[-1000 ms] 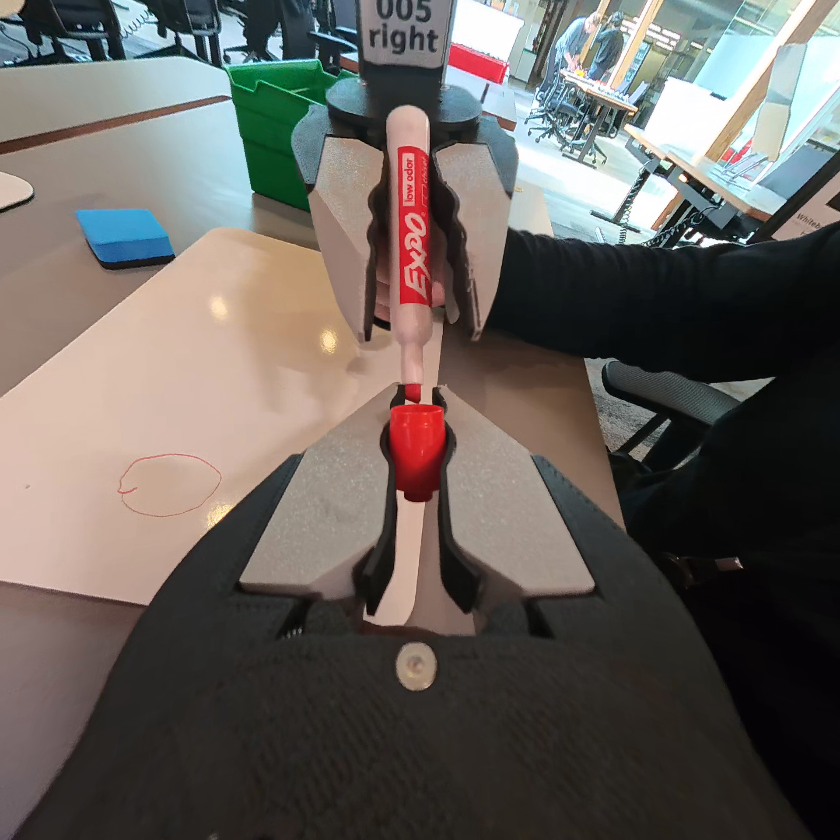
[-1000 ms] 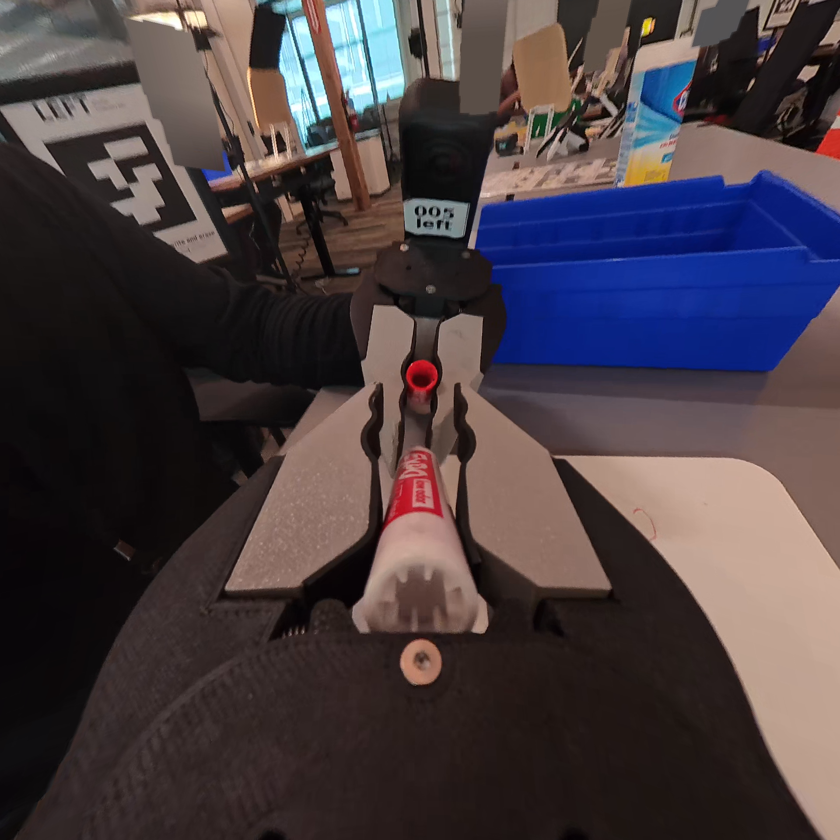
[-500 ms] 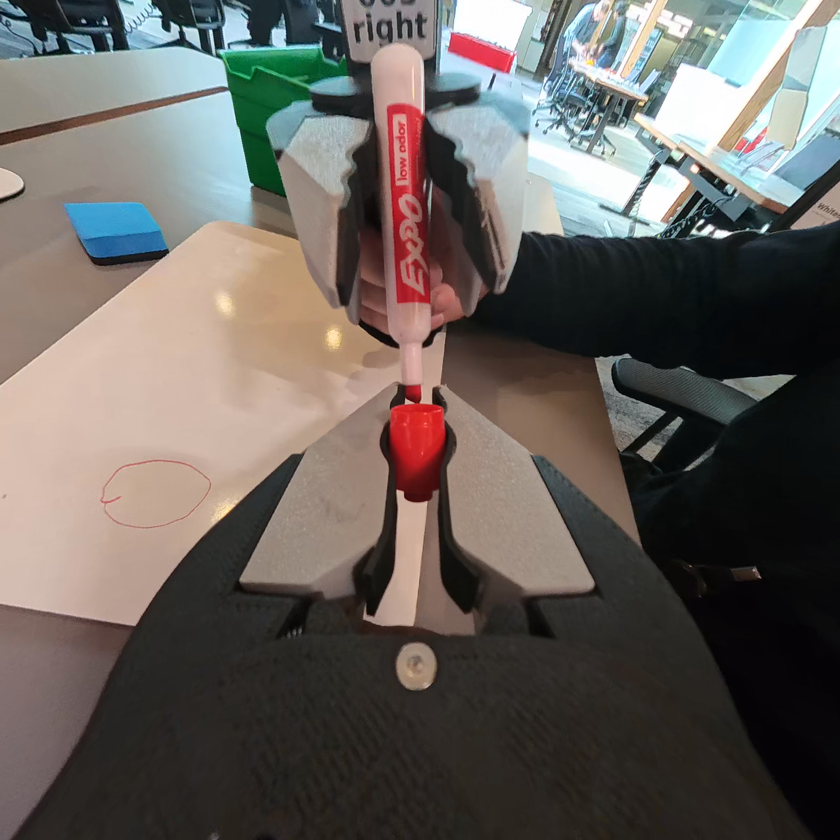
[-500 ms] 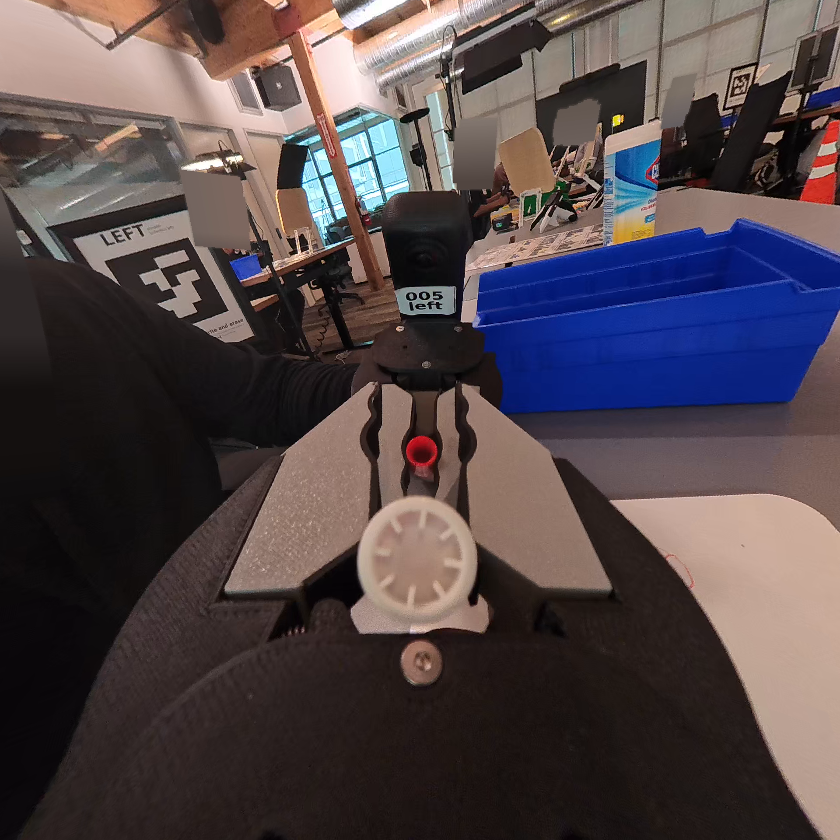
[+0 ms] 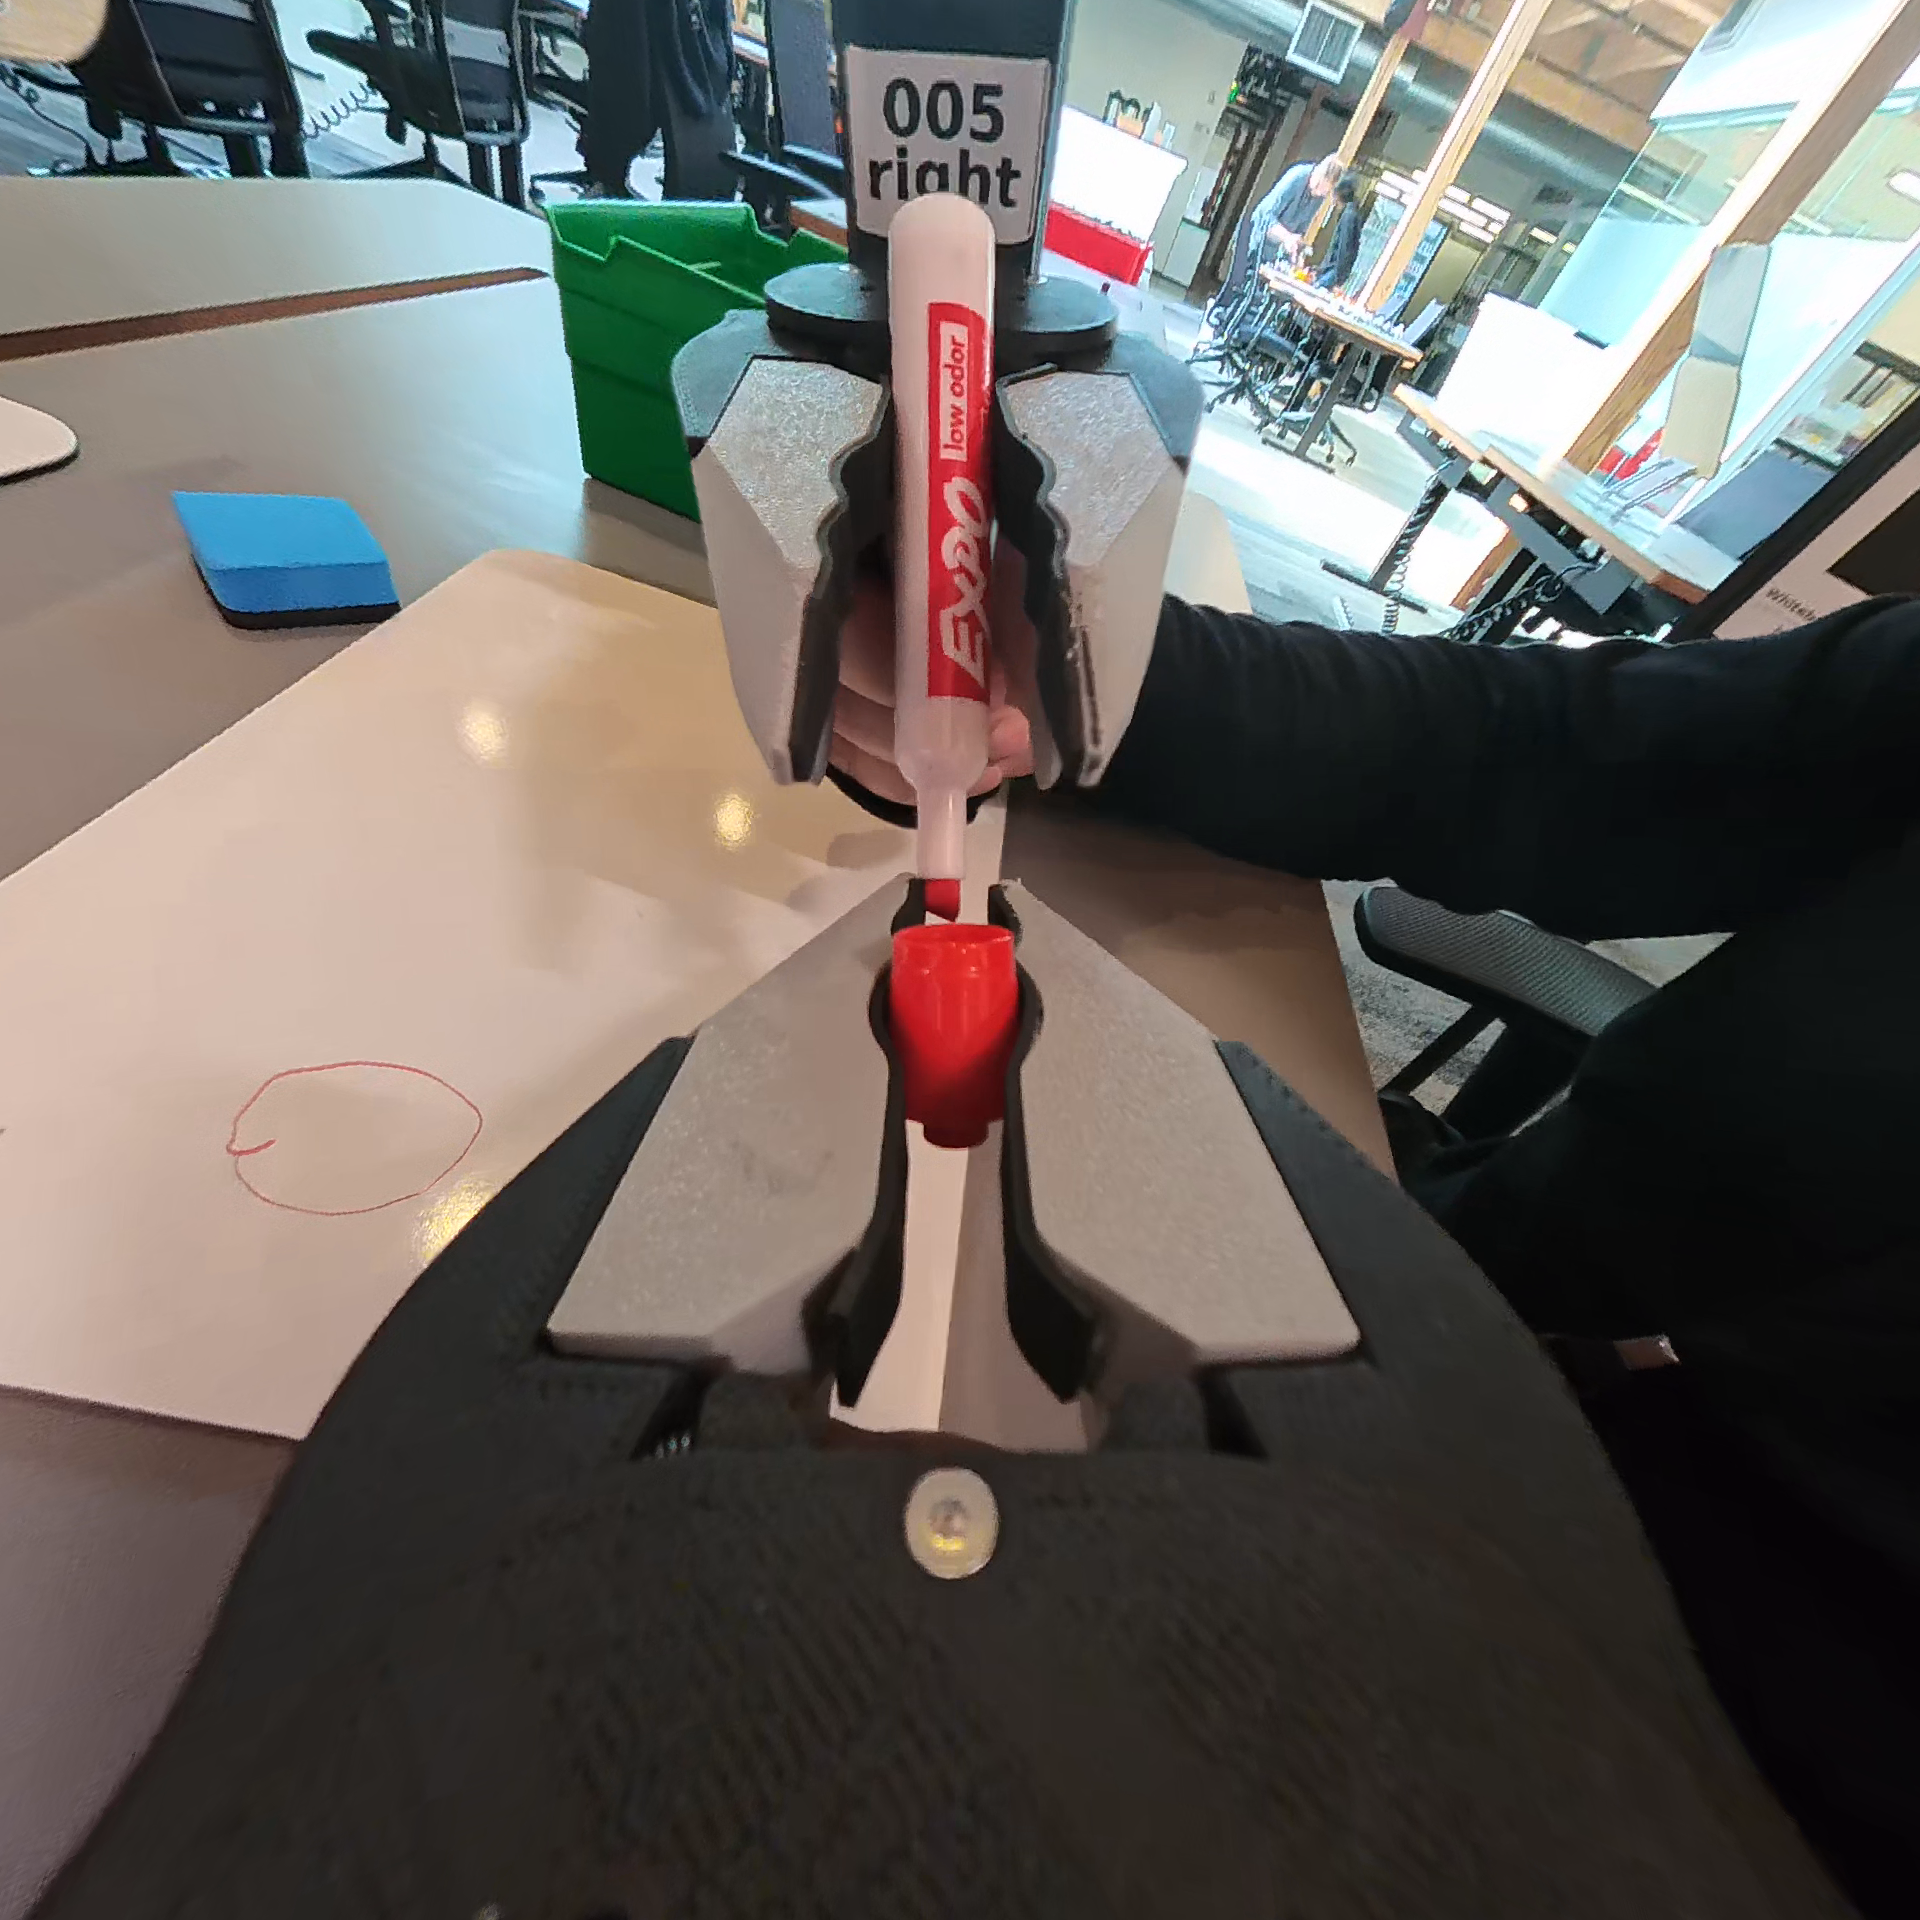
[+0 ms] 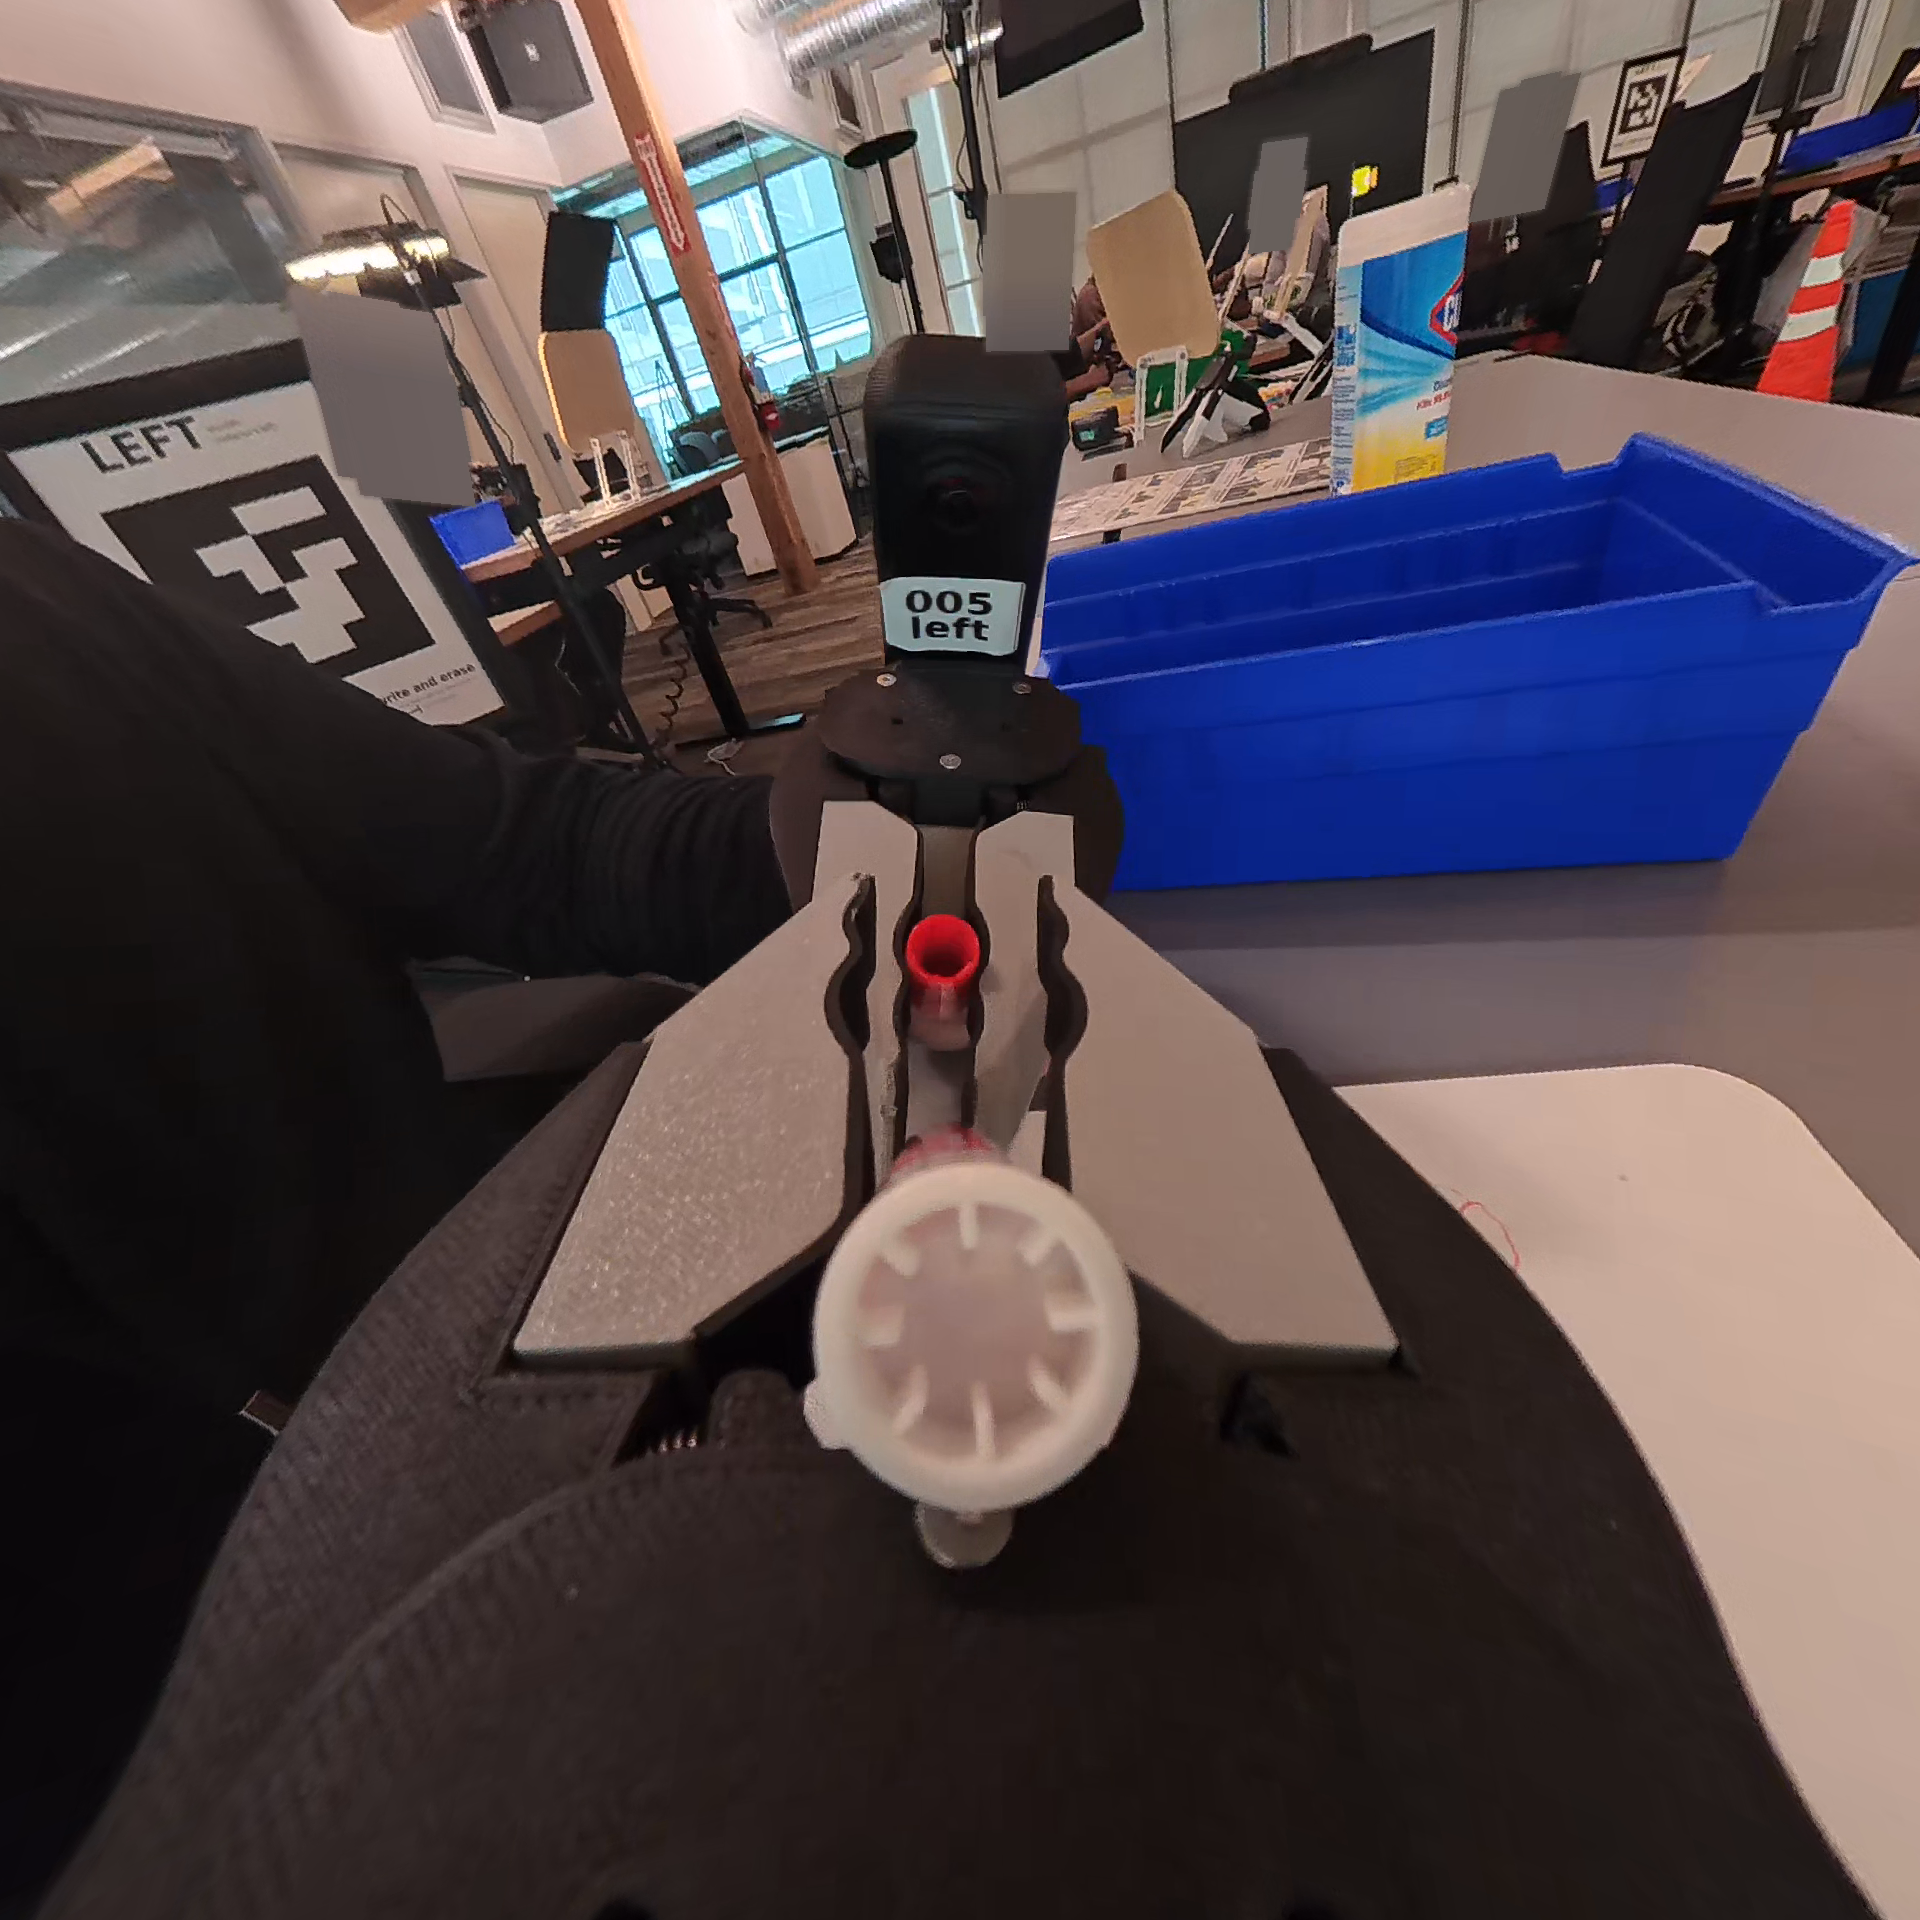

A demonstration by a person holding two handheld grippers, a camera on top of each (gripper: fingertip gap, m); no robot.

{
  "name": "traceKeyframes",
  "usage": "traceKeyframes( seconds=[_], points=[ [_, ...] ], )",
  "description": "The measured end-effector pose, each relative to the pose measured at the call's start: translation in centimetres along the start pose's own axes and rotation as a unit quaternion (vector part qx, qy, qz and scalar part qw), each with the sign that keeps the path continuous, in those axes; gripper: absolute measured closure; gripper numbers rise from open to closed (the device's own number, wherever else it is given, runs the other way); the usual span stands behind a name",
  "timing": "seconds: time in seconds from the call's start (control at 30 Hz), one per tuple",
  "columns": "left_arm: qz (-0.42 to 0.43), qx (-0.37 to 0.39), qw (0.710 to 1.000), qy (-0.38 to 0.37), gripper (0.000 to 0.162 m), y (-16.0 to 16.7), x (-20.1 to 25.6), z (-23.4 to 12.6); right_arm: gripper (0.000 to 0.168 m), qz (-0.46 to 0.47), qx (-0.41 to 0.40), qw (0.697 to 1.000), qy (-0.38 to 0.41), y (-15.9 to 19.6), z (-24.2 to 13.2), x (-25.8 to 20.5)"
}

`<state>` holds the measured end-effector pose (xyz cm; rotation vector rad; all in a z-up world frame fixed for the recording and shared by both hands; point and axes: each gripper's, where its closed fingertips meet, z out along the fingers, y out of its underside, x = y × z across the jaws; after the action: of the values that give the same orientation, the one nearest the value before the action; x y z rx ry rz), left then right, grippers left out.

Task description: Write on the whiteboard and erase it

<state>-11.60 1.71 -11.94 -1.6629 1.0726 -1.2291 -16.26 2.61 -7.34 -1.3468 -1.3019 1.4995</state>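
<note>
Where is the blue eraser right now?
In the left wrist view, the blue eraser lies far left on the table, beyond the whiteboard, near the green bin.

In the left wrist view, the whiteboard (image 5: 436,831) is lying on the counter (image 5: 312,416) at frame left, the eraser (image 5: 286,561) sitting beyond it at upper left, a bin (image 5: 644,343) standing behind; the marker (image 5: 945,540) is pointing down at the cap (image 5: 951,1013) at centre

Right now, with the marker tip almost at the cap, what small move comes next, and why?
Probably push the marker in the right gripper straight into the red cap held by the left gripper. The tip sits just at the cap's open mouth, roughly aligned, and the red circle is already drawn.
</note>
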Motion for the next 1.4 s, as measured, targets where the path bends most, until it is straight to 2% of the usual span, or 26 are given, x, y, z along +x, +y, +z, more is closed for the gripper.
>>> traceKeyframes(
  seconds=[0.37, 0.57, 0.7, 1.1, 1.2, 1.3, 1.4],
  points=[
    [0.012, -0.032, 0.999, 0.011, 0.153, 1.2, 0.5, 0.5, 0.141, -0.014, -0.013, 1.0, -0.009, 0.4, 0.7, -0.8],
    [0.001, -0.028, 0.999, 0.024, 0.153, 1.2, 0.8, 0.7, 0.141, -0.022, 0.005, 1.0, -0.016, -0.2, 1.0, -1.3],
    [0.013, -0.048, 0.999, 0.006, 0.152, 1.8, 0.2, 0.6, 0.141, -0.023, 0.028, 0.999, -0.025, -1.3, 0.6, -1.9],
    [0.037, -0.04, 0.998, 0.037, 0.152, 1.6, 1.9, 1.3, 0.141, -0.033, 0.025, 0.998, -0.037, -0.8, 1.5, -2.6],
    [0.041, -0.023, 0.998, 0.035, 0.152, 0.9, 1.9, 1.0, 0.141, -0.035, 0.027, 0.998, -0.038, -1.0, 1.2, -2.6],
    [0.016, 0.033, 0.999, 0.039, 0.153, -1.2, 1.7, -0.1, 0.141, -0.03, 0.022, 0.998, -0.046, -0.8, 0.8, -2.6],
    [0.008, 0.045, 0.998, 0.032, 0.152, -1.7, 1.2, -0.8, 0.141, -0.029, 0.003, 0.999, -0.039, 0.0, 1.0, -2.2]
  ],
)
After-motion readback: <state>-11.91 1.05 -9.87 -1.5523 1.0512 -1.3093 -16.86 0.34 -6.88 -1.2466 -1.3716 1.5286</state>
